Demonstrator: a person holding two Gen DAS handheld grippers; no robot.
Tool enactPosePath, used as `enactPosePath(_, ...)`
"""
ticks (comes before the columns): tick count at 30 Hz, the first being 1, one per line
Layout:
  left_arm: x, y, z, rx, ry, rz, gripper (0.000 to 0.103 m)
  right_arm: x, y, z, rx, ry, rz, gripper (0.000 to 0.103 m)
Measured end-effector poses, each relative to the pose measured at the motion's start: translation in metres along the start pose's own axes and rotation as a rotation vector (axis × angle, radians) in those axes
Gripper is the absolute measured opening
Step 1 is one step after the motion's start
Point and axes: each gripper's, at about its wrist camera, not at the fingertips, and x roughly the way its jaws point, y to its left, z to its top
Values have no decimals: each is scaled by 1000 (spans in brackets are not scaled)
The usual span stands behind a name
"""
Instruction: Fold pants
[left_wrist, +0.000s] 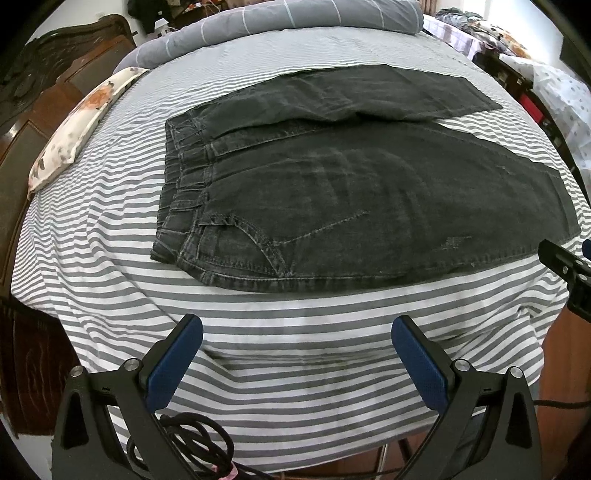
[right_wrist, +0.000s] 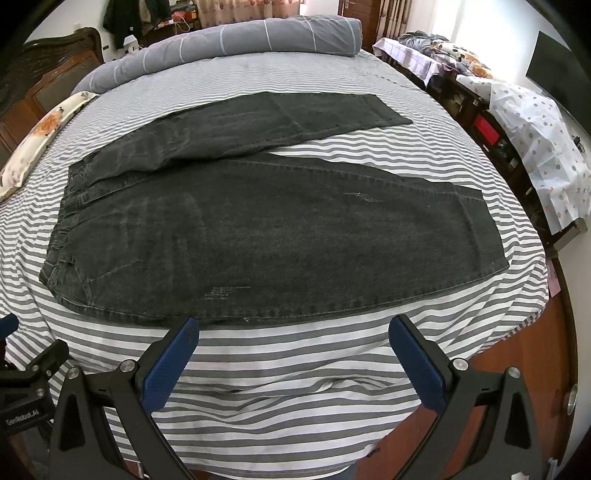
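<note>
Both claws, left claw (left_wrist: 297, 332) and right claw (right_wrist: 294, 332), gape wide before flat, splayed black pants (left_wrist: 369, 206).

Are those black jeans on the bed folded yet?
Not yet. The black jeans lie spread flat on the striped sheet, both legs apart, hems unfolded.

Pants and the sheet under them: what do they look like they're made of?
Pants: looks like washed black denim, matte, with faded streaks, contrast topstitching and a pocket seam. Striped sheet: seemingly thin woven cotton or a blend, matte, rumpling into soft wrinkles near the bed edge.
</note>
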Motion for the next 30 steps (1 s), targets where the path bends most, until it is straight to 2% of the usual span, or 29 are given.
enactPosePath(30,4,1,2,-3,0,-12,101,9,-2,-1,15,20,6,102)
